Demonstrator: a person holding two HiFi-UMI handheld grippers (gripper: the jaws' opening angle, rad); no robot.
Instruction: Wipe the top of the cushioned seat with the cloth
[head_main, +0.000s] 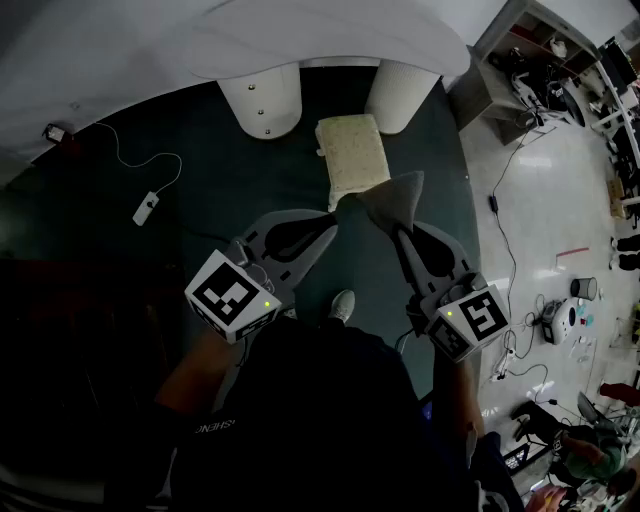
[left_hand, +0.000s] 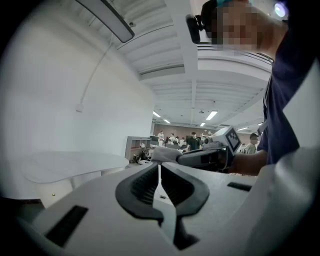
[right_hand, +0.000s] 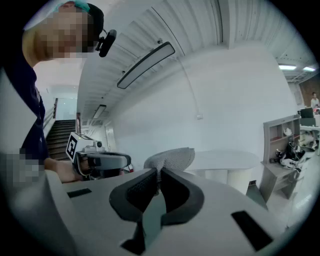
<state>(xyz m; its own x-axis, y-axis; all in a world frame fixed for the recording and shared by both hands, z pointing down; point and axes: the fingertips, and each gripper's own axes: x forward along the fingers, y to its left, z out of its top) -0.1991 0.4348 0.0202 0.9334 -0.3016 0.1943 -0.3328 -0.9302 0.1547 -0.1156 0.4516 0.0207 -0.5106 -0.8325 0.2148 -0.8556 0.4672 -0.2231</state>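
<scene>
The cushioned seat (head_main: 351, 155) is a cream rectangular pad low on the dark floor, in front of the white table's legs. A grey cloth (head_main: 392, 196) hangs over the seat's near right corner, and my right gripper (head_main: 397, 228) is shut on it. In the right gripper view the cloth (right_hand: 170, 159) bunches up just past the closed jaws of the right gripper (right_hand: 160, 172). My left gripper (head_main: 333, 224) is shut and empty, its tip near the seat's near edge, left of the cloth. The left gripper (left_hand: 159, 165) faces the cloth (left_hand: 165, 154) across a short gap.
A white table (head_main: 200, 50) with two round legs (head_main: 262, 100) stands just beyond the seat. A white cable with a small box (head_main: 146, 207) lies on the dark floor at the left. A shelf unit (head_main: 520, 60) and cables are on the pale floor to the right. My shoe (head_main: 343, 305) is below the grippers.
</scene>
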